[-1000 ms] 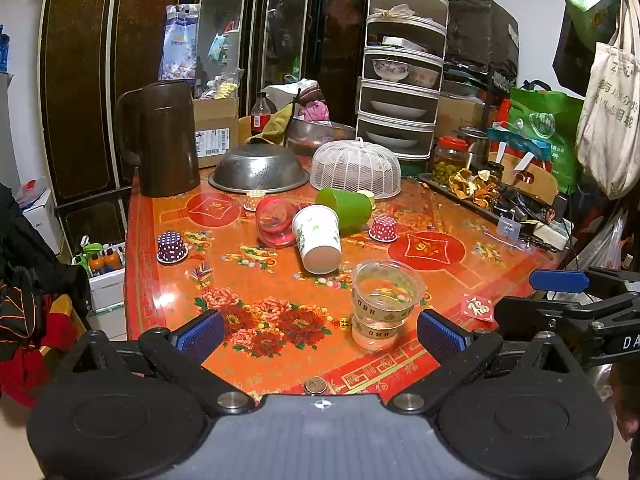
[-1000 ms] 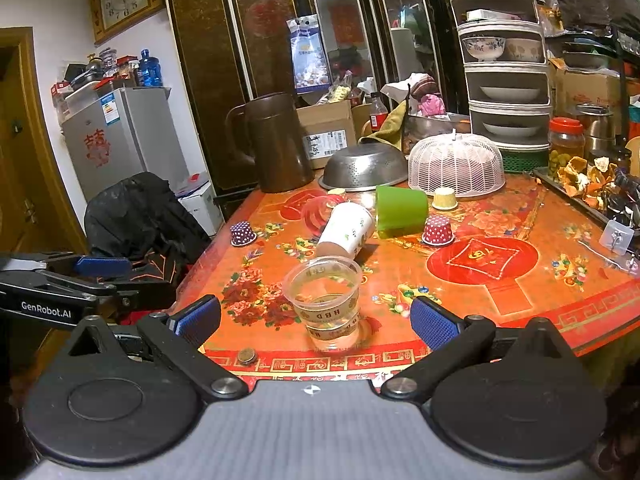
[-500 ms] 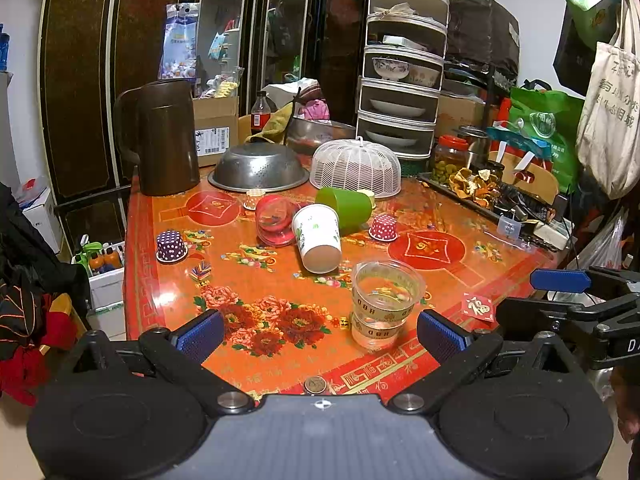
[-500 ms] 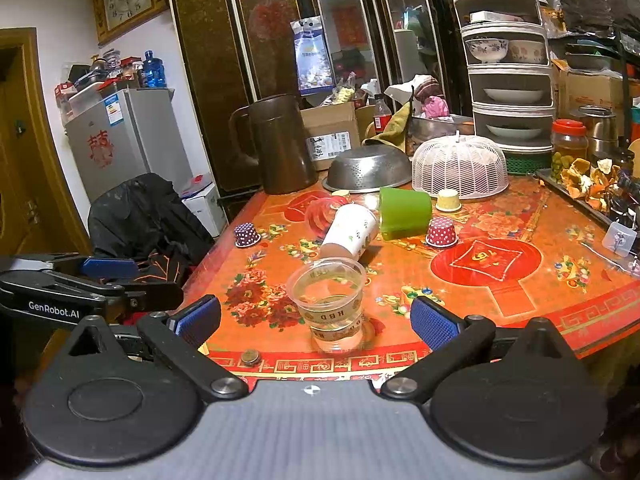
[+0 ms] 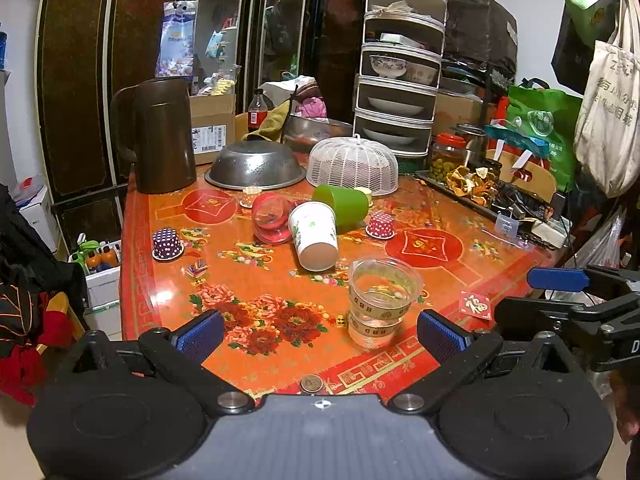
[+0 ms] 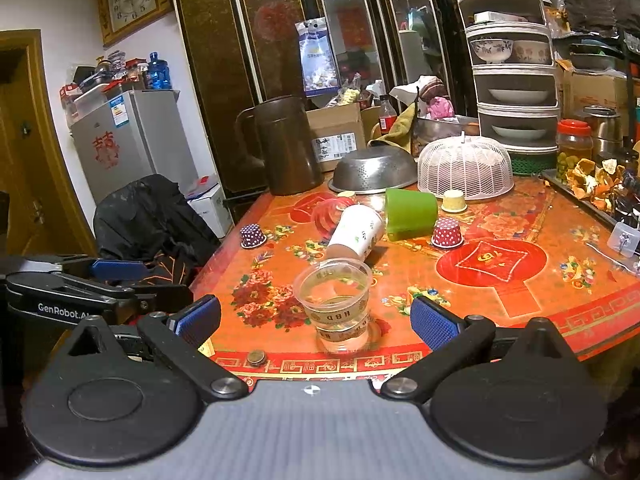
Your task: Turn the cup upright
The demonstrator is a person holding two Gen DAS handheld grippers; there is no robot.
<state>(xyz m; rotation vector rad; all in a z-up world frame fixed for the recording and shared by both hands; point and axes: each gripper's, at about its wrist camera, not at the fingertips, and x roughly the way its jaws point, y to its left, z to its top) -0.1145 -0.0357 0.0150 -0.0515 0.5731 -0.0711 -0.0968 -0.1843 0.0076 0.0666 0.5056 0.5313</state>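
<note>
A white paper cup lies on its side on the orange table, base toward me; it also shows in the right wrist view. A green cup and a red see-through cup lie on their sides beside it. A clear plastic cup stands upright near the front edge, also in the right wrist view. My left gripper is open and empty, short of the table edge. My right gripper is open and empty, with the clear cup just ahead between its fingers.
A brown jug, an upturned steel colander and a white mesh food cover stand at the back. Small dotted cupcake cases and a coin lie on the table. A tray of peels sits at right.
The right wrist view has shifted slightly; the table and cups look a touch closer. The left gripper and all cups have not moved.
</note>
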